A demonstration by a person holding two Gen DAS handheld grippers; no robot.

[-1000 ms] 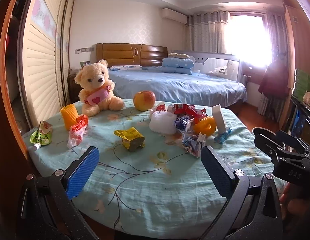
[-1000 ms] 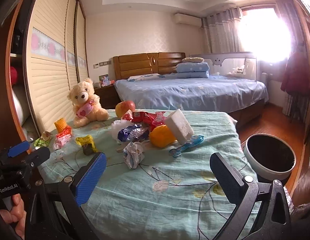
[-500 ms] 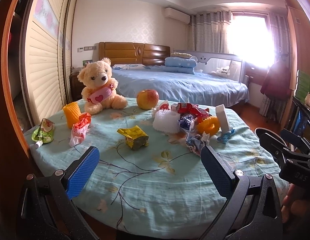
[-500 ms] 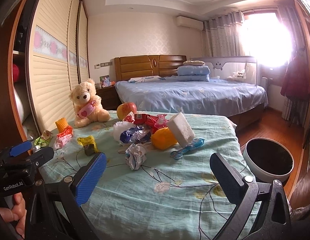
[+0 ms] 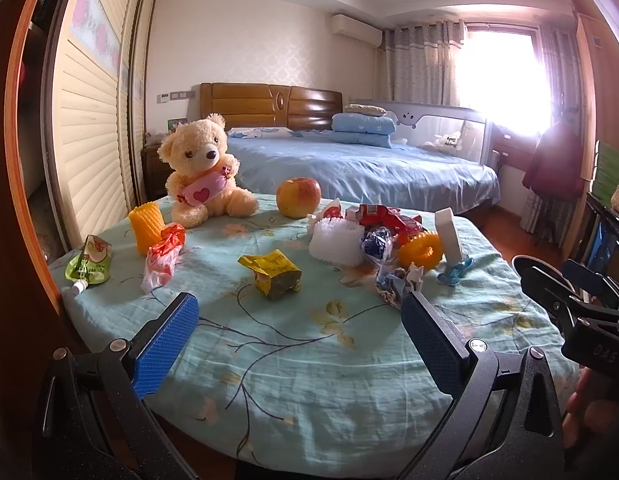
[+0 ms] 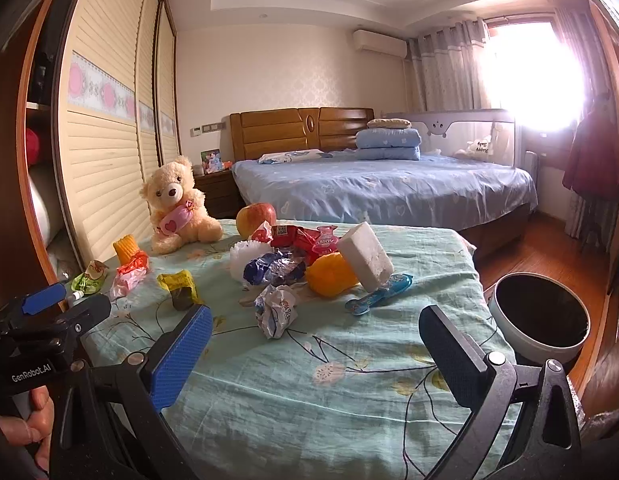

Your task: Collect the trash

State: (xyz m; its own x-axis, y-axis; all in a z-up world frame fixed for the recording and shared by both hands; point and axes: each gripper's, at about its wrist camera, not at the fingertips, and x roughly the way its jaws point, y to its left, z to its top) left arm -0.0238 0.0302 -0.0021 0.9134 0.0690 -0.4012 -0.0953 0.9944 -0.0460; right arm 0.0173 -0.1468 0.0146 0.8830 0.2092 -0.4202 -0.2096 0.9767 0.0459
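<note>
Sunlight is filling the bedroom. Both grippers, left gripper (image 5: 293,340) and right gripper (image 6: 315,342), are waiting wide apart, holding nothing. Crumpled wrapper (image 6: 275,310) is lying mid-table; pinch it softly, then carry it to the bin (image 6: 539,320).

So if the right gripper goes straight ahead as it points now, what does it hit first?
Probably the crumpled wrapper, lying between the open right gripper fingers' line; depth is uncertain.

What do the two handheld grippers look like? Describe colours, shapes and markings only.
The left gripper and right gripper match: black speckled frames with silver screws and two flat fingers faced with blue textured pads. The left body reads "GenRobot.AI" in white and carries a blue tab; the right shows the letters "DAS". No sleeves or cables are visible.
</note>
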